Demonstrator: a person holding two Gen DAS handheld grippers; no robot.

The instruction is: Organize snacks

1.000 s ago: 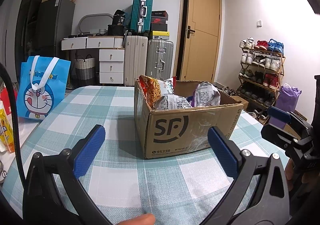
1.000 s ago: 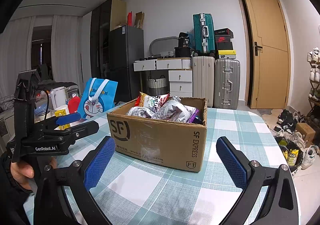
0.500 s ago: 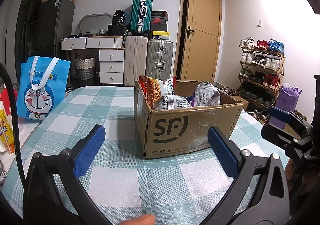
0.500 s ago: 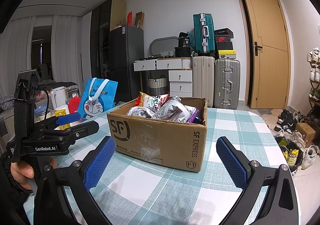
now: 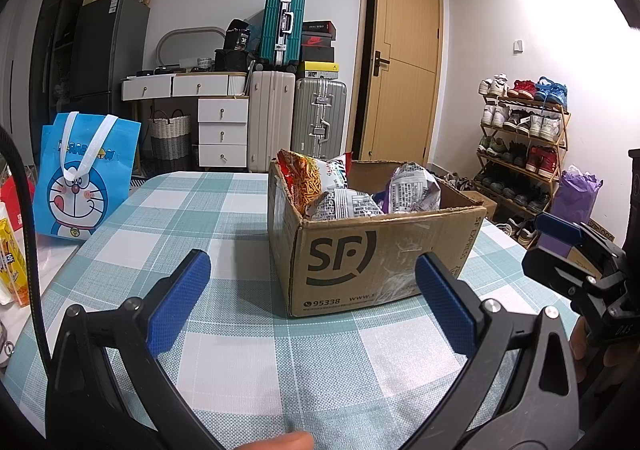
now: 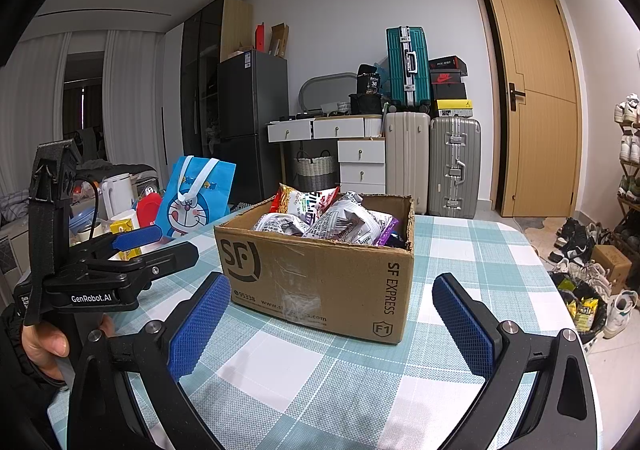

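Observation:
A brown SF Express cardboard box (image 5: 380, 250) (image 6: 320, 270) stands open on the checked table, holding several snack packets: an orange noodle-snack bag (image 5: 304, 178), grey-white bags (image 5: 414, 184) (image 6: 340, 220) and a purple one (image 6: 386, 232). My left gripper (image 5: 312, 286) is open, held low in front of the box with nothing between its blue pads. My right gripper (image 6: 332, 306) is open too, facing the box's front corner from the right side. Each gripper shows in the other's view: the right gripper (image 5: 568, 254) at the right edge, the left gripper (image 6: 136, 246) at the left.
A blue Doraemon tote bag (image 5: 84, 178) (image 6: 192, 196) stands at the table's left edge, beside a yellow carton (image 5: 14, 262), a kettle (image 6: 118, 192) and cups. Suitcases, drawers, a fridge and a door line the far wall. A shoe rack (image 5: 524, 146) stands on the right.

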